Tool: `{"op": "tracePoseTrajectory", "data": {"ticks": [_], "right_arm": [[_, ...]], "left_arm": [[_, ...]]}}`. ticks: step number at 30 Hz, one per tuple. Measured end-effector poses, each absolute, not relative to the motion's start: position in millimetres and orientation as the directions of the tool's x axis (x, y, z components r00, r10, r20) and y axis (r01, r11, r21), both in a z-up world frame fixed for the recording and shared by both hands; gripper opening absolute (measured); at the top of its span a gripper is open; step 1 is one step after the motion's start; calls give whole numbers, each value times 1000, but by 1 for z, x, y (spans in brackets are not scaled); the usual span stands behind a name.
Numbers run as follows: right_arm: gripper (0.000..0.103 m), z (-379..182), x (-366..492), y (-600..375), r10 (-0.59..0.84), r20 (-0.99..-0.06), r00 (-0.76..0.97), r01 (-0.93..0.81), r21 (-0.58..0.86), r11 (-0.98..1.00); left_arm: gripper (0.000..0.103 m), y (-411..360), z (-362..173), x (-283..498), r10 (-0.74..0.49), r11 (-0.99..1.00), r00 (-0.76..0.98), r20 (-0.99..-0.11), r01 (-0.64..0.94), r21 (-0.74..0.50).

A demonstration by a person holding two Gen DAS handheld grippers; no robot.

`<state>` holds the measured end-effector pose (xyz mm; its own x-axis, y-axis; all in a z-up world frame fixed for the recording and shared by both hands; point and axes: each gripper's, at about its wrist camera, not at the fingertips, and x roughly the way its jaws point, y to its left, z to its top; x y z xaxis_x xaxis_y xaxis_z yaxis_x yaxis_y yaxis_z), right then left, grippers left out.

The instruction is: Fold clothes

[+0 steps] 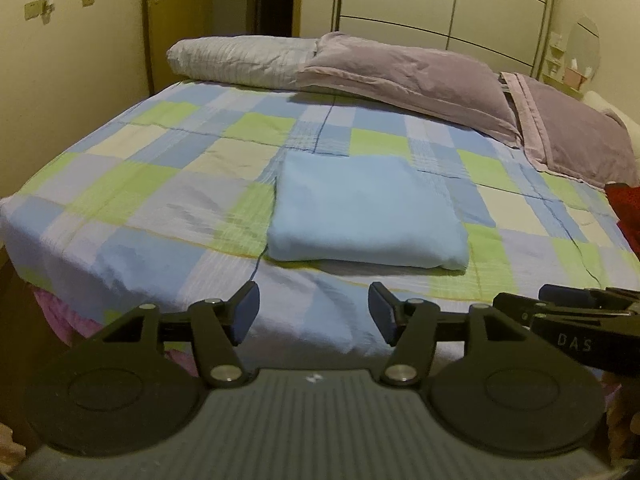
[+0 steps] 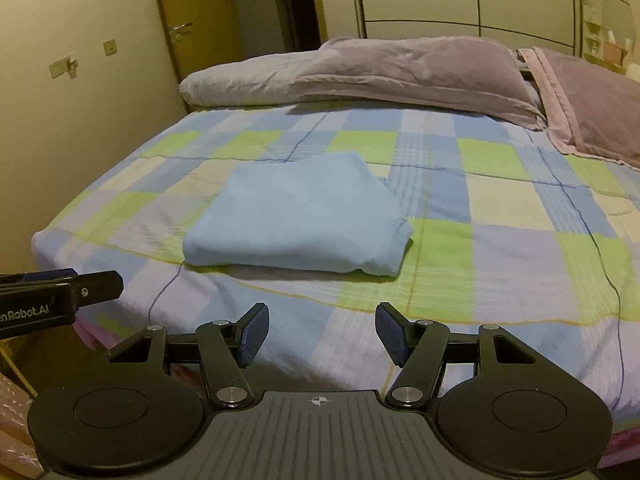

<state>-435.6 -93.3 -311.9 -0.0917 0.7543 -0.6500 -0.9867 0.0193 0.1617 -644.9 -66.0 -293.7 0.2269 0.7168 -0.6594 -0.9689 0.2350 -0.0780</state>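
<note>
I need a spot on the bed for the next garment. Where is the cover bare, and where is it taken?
Bare checked bedspread lies right of the folded blue garment, up to the purple pillows. Another bare stretch lies left of it, toward the wall-side edge. The head of the bed is crowded with pillows. Something red sits at the far right edge.

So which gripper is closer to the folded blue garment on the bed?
Too close to call. The left gripper faces the blue garment head-on; the right gripper sits off its near right corner. Both are open, short of it, over the bed edge.
</note>
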Motion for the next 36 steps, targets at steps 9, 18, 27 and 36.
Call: {"op": "tracePoseTrajectory", "data": {"ticks": [9,18,27,36], "right_arm": [[63,-327,-423,-75,729,-679,-89,-984,174,41],[63,-365,-388,-48,665,-738,-115,-961,253,114],[63,-404,-304,-15,684,-662,-307,-724,629,284],[63,-418,-264,39,735,-577,-357,-583,752,307]], "left_arm": [[57,-45,-308,-636,676,241,232,-700,-967,-88],[57,19,-350,-684,551,160,446,-705,-886,-435],[58,123,-391,-745,495,22,619,-610,-711,-703],[57,217,-440,-739,387,-22,709,-589,-632,-775]]}}
